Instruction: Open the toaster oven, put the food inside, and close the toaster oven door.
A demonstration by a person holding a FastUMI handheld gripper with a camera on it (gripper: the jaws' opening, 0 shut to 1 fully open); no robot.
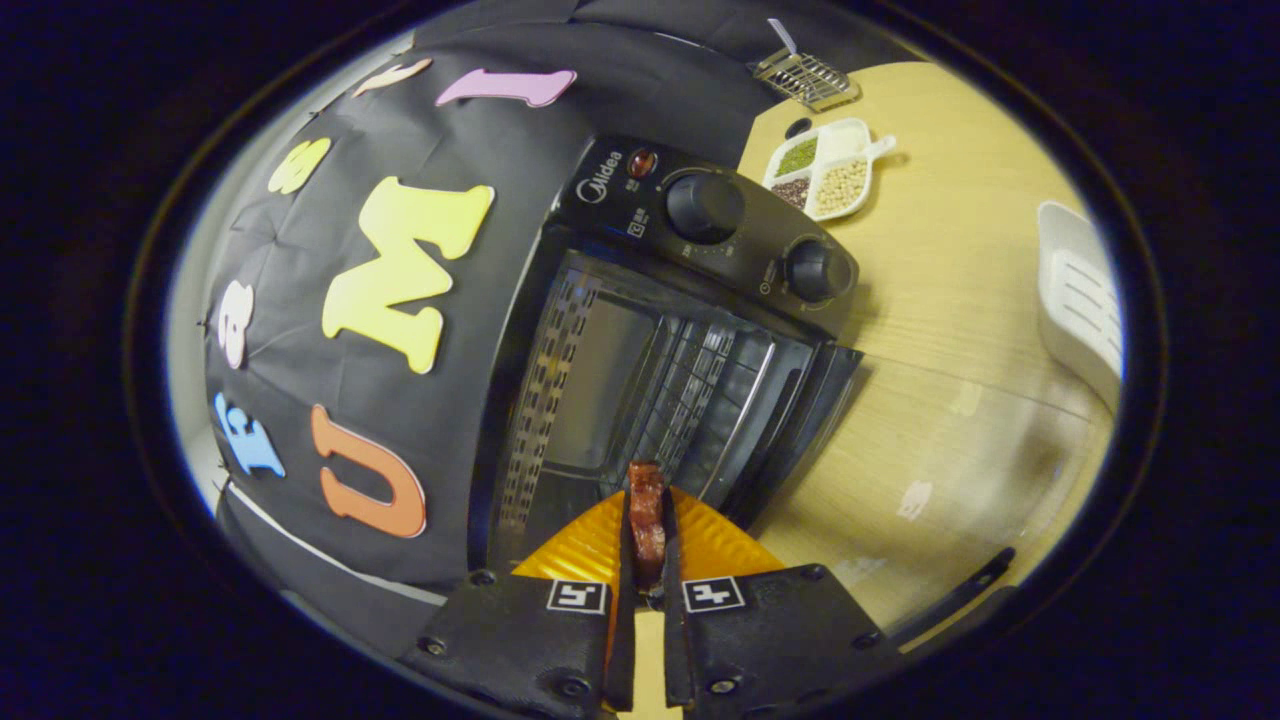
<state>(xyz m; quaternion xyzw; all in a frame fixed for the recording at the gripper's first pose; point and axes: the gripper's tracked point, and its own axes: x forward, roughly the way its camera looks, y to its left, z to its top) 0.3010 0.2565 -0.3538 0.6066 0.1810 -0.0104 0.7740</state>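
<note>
Both fingers of our gripper (647, 540) pinch a dark red piece of food (647, 518), which stands upright between them. Just beyond it we see the toaster oven (660, 330) with its door (800, 430) open, so the food hangs right at the mouth of the cavity, over the wire rack (700, 400) inside. Two knobs (705, 207) sit on the oven's control panel. Well past the oven, on the wooden table (960, 300), we find a white divided dish (830, 168) of beans and seeds, a metal wire tool (805, 75) beyond that, and a white slotted rack (1080, 300) off to the side.
</note>
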